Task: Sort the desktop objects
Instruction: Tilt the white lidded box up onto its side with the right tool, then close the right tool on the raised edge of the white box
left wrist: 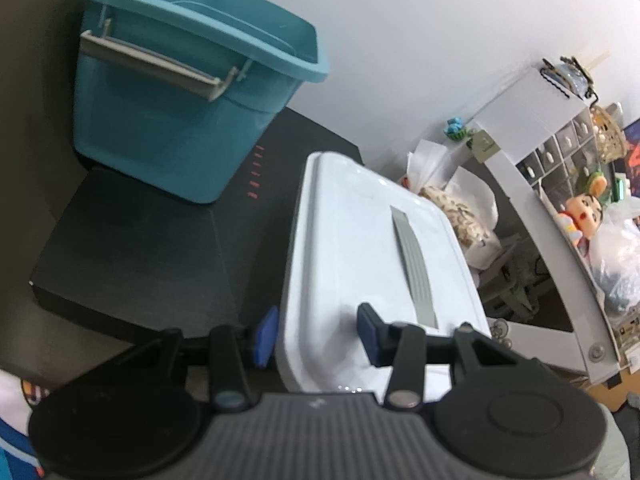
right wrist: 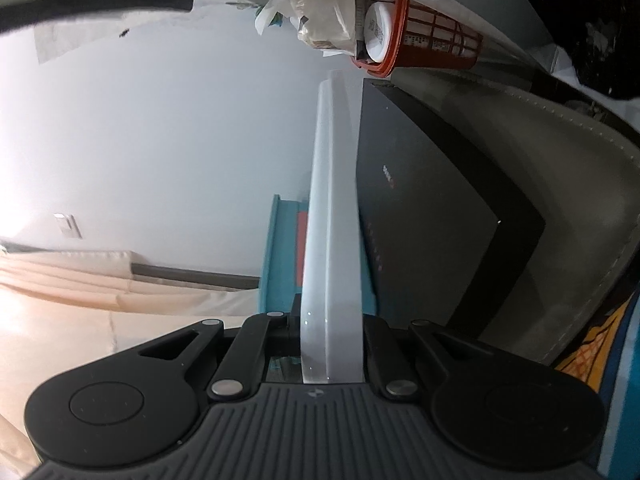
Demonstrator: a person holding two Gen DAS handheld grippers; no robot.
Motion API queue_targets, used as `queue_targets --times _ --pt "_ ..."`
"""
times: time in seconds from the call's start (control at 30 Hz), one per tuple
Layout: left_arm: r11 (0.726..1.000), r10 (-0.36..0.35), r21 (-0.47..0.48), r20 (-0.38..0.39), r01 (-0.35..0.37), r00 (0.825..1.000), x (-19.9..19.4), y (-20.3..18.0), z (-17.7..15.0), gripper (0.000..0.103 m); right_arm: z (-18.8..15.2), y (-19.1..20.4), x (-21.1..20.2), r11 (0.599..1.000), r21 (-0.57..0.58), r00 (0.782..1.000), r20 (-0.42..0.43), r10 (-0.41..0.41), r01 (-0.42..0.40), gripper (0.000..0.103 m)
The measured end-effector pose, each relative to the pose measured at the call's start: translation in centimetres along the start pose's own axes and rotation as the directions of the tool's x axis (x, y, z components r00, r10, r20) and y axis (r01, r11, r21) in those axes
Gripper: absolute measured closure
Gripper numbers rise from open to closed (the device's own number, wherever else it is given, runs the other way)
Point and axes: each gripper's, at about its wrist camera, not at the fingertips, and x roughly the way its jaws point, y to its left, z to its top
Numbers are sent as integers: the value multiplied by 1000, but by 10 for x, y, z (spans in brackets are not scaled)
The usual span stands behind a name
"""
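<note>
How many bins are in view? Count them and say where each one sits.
1. The teal bin stands on the black box, left of the white lid. Others may be out of view.

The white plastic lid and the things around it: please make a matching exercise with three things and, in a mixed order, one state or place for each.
Things:
1. white plastic lid
2. teal plastic bin
3. flat black box

States:
A. stands on the black box, open at the top
B. lies under the bin and the lid
C. gripped at its edge by both grippers

Pairs: 1-C, 2-A, 3-B
</note>
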Motion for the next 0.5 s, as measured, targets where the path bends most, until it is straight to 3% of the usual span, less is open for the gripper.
queue_targets --times 0.2,0.5 --pt "999 -38 -23 3 38 999 -4 1 2 56 -1 3 -3 998 34 998 0 55 -55 94" --pt "999 -46 14 43 46 998 -17 -8 4 56 0 13 -6 999 0 999 -10 40 -40 94"
